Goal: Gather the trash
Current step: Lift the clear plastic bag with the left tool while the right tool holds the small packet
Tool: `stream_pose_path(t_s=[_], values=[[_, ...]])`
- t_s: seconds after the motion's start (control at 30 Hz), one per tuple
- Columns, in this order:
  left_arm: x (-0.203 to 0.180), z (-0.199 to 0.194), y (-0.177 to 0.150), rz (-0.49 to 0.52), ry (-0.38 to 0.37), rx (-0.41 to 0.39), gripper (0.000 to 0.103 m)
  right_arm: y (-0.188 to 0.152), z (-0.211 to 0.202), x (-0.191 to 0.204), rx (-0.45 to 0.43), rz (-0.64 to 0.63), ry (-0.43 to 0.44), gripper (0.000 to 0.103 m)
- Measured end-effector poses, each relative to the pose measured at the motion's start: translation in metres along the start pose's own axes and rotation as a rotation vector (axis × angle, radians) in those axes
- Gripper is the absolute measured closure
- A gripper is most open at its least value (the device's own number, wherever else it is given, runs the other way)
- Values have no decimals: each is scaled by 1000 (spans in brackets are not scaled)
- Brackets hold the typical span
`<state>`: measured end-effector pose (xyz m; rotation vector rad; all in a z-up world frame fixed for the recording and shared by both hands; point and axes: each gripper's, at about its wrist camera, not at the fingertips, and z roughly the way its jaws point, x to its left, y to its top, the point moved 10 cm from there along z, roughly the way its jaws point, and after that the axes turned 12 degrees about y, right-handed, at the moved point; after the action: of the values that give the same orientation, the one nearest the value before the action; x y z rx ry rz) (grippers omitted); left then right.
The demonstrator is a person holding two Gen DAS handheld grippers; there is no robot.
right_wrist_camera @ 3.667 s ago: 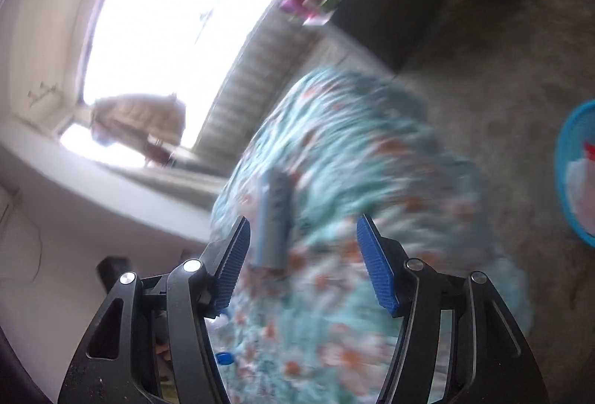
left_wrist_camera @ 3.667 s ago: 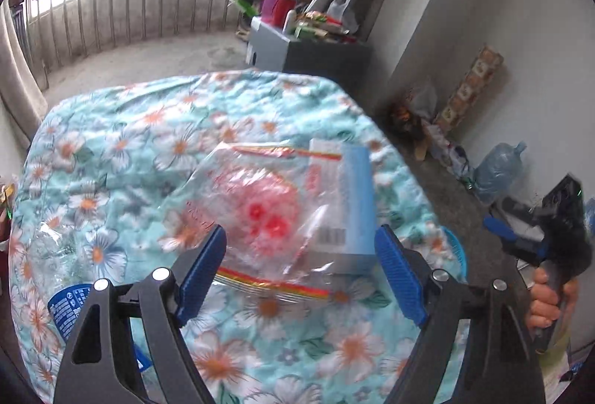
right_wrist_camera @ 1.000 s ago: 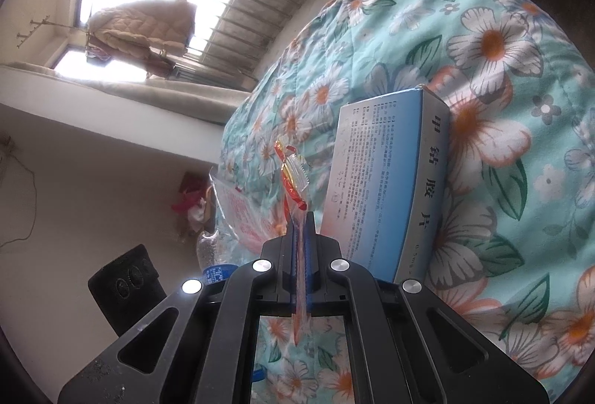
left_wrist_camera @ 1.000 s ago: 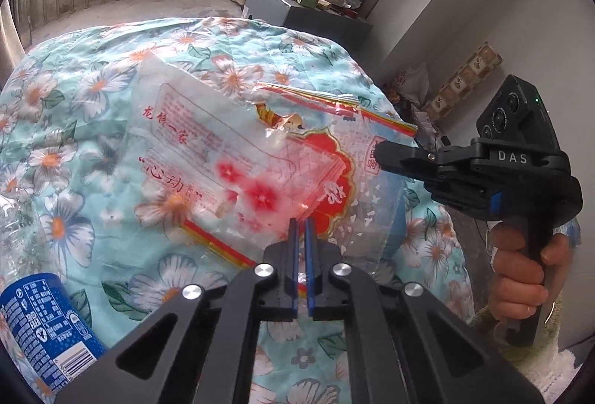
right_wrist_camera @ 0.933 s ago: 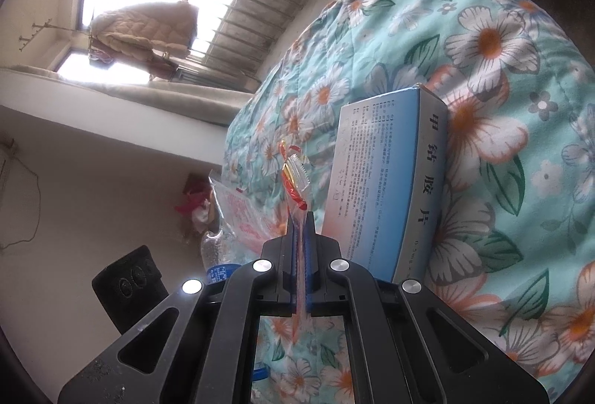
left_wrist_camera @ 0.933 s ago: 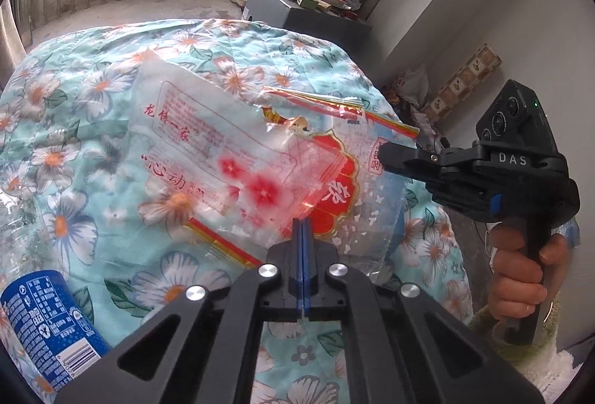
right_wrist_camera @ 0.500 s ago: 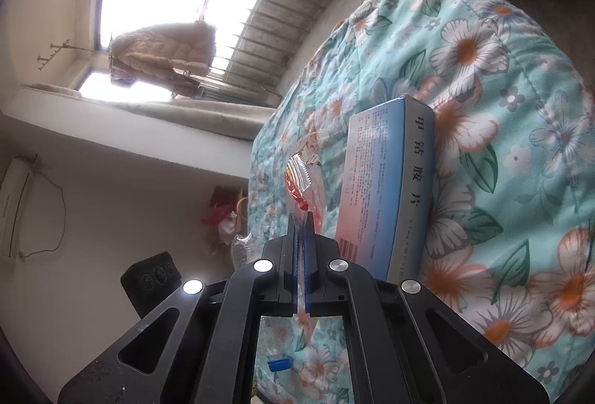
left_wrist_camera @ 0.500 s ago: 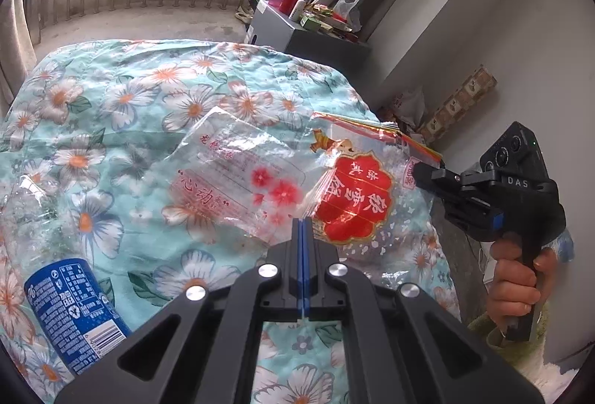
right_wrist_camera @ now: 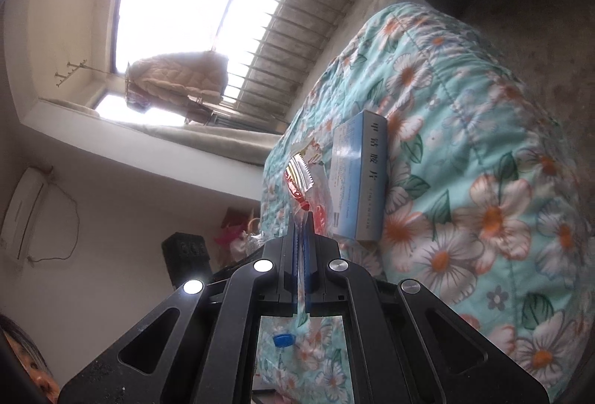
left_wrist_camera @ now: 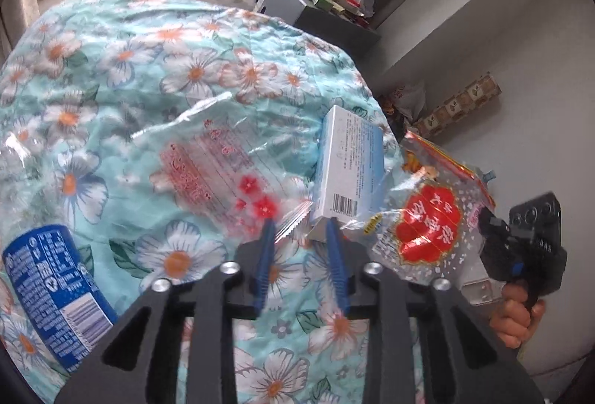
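Observation:
On the floral quilt (left_wrist_camera: 193, 69) lies a clear bag with red flowers (left_wrist_camera: 223, 166). Its serrated edge sits between the tips of my left gripper (left_wrist_camera: 299, 229), whose jaws are opening and do not press on it. A blue-and-white box (left_wrist_camera: 349, 166) rests just beyond, also seen as the box (right_wrist_camera: 357, 177) in the right wrist view. My right gripper (right_wrist_camera: 302, 216) is shut on a clear wrapper with a red label (left_wrist_camera: 427, 225), held up off the quilt to the right of the box. A person's hand (left_wrist_camera: 515, 322) holds that right gripper (left_wrist_camera: 487, 221).
A blue-labelled plastic bottle (left_wrist_camera: 52, 292) lies at the quilt's lower left. A blue cap (right_wrist_camera: 282, 340) lies on the quilt near the right gripper. A grey cabinet (left_wrist_camera: 297, 6) piled with clutter stands beyond the quilt, and a patterned long box (left_wrist_camera: 457, 106) leans on the wall.
My left jaws have parted and let go of the flower-print bag, which now lies on the quilt. The right gripper has drawn the red-labelled wrapper away to the right, uncovering the box.

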<state>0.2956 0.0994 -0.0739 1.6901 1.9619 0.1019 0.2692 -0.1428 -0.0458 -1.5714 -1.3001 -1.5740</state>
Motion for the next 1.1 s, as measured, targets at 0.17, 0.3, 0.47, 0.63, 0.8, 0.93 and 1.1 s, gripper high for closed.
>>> stream_pose_path(t_s=[0.17,0.3,0.47,0.63,0.8,0.93,1.1], values=[[13,19,-1,-192,-18,101,42,-4,-26,-6,-47,2,19,102],[33,36,-1,-337,36,153,41,-2,-33,-10,-68,7,39,102],[40,55,1,-408,78,176,41,-1,-44,-18,-92,22,66,102],[43,59,10,-446,96,134,41,-3,-54,-26,-102,43,81,102],[47,56,13,-436,124,72,83,-6,-62,-33,-108,66,87,102],[44,51,15,-419,114,30,98,-9,-68,-35,-114,73,83,102],[33,23,22,-349,103,-65,103,-12,-74,-35,-122,74,75,102]])
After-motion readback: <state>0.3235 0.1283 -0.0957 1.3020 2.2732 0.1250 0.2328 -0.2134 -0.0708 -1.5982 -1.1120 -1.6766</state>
